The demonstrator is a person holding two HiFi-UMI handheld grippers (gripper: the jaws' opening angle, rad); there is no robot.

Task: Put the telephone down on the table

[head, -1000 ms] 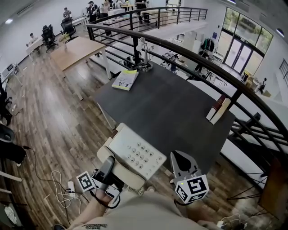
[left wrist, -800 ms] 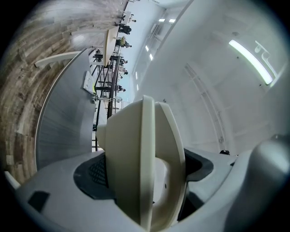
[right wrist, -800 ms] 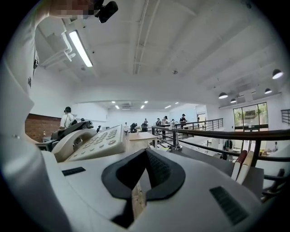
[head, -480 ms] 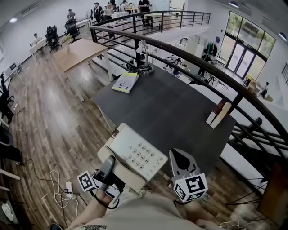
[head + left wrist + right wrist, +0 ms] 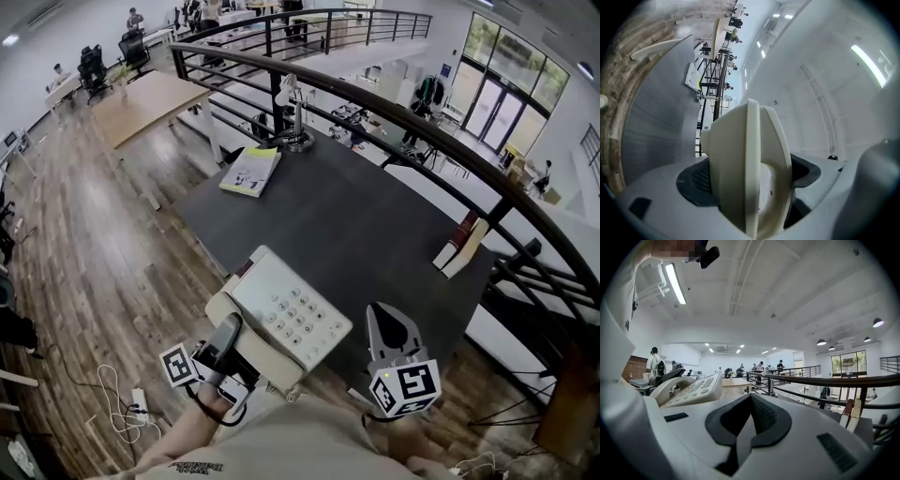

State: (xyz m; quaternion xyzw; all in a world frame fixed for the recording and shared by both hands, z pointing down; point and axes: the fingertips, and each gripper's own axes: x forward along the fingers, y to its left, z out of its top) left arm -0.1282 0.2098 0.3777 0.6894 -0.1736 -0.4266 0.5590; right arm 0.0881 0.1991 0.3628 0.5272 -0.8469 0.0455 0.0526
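A cream telephone (image 5: 286,314) with a grey keypad hangs at the near edge of the dark table (image 5: 375,216), partly over the wooden floor. I cannot tell whether it touches the table. My left gripper (image 5: 228,336) is shut on its near left side, by the handset. In the left gripper view the telephone's (image 5: 736,140) cream edge fills the space between the jaws of that gripper (image 5: 752,178). My right gripper (image 5: 389,323) is just right of the telephone, shut and empty. In the right gripper view the gripper's (image 5: 750,420) pads meet, and the telephone (image 5: 689,387) shows at the left.
A yellow and white booklet (image 5: 246,171) lies at the table's far left, near a metal stand (image 5: 291,122). Two or three books (image 5: 459,248) stand at the right edge. A black railing (image 5: 422,141) runs behind the table. A cable and power strip (image 5: 141,398) lie on the floor.
The telephone and both grippers have barely moved. The view has shifted a little, and the right gripper sits slightly farther right.
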